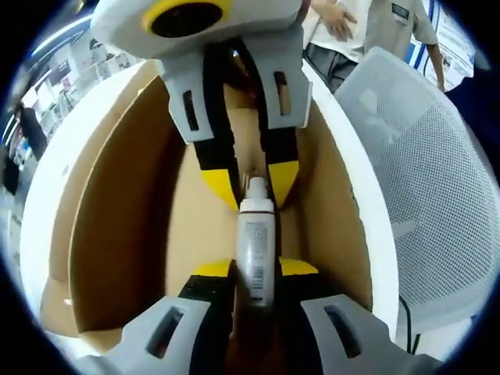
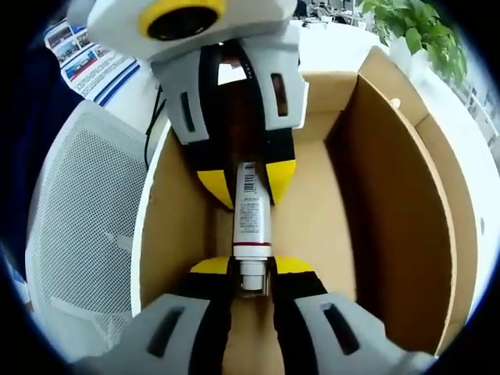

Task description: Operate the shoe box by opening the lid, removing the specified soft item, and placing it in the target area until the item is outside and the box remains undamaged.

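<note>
A: Where was the tube at that moment?

B: The white tube (image 1: pixel 255 254) was inside the open shoe box (image 1: pixel 117 234), over its brown floor. The left claw (image 1: pixel 255 269) was closed on the printed end, and the right claw (image 2: pixel 251 269) was closed on the neck by the cap (image 2: pixel 251 275). So the two claws met nose to nose on the same tube.

A: What could go wrong?

B: I think, if the two claws pulled in different directions, the soft tube could bend or slip out. Also a claw could catch the cardboard wall (image 2: pixel 391 195) when lifting, and this could tear the box.

A: What else was around?

B: A white mesh chair (image 1: pixel 422 187) stood just beside the box, a person (image 1: pixel 367 23) behind it, and a green plant (image 2: pixel 410 27) beyond the far end. The walls were close on both sides.
</note>
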